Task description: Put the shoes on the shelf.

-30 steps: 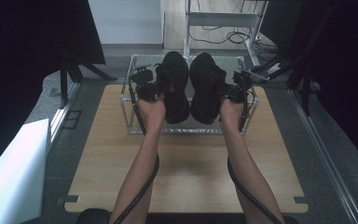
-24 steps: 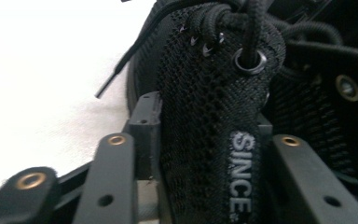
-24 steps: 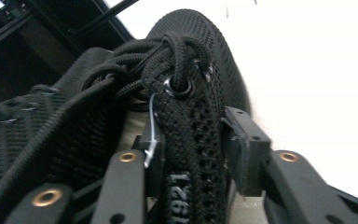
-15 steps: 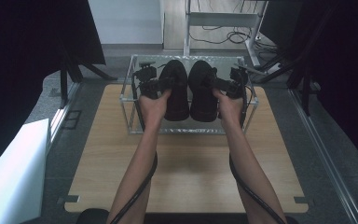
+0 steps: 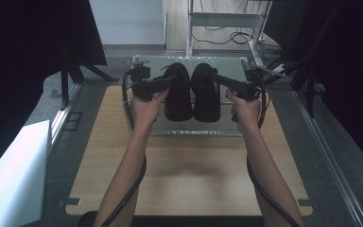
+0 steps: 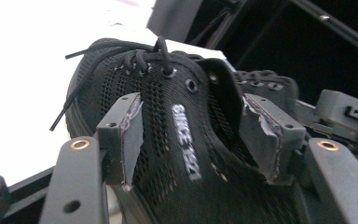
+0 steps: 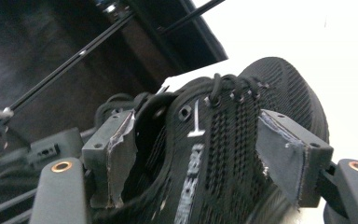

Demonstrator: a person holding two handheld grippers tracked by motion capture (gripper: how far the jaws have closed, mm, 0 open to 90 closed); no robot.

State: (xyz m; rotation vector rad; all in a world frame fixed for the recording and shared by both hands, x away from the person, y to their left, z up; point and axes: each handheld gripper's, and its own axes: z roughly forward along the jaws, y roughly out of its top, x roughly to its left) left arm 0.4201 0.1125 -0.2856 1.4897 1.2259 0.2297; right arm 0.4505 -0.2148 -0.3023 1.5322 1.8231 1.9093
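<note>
Two black mesh shoes stand side by side on a clear rack [image 5: 189,131], toes pointing away. My left gripper [image 5: 171,81] reaches in from the left over the left shoe [image 5: 178,101]. In the left gripper view that shoe [image 6: 168,107] lies between the jaws of the left gripper [image 6: 191,119]; its pads [image 6: 133,135] stand off the mesh after opening and then closing a little. My right gripper [image 5: 213,79] comes from the right over the right shoe [image 5: 206,101]. Its jaws have just been opening, and the right gripper [image 7: 196,135] straddles that shoe [image 7: 223,154] loosely.
The rack stands at the far end of a wooden tabletop [image 5: 189,175]. A white panel [image 5: 14,175] lies at the left. Dark stands [image 5: 71,61] flank the table, and a metal frame with cables [image 5: 222,19] stands behind.
The shoes came down from the raised hold onto the rack and stand closer together. Both grippers' jaws opened off the shoes and both hands drew slightly outward.
</note>
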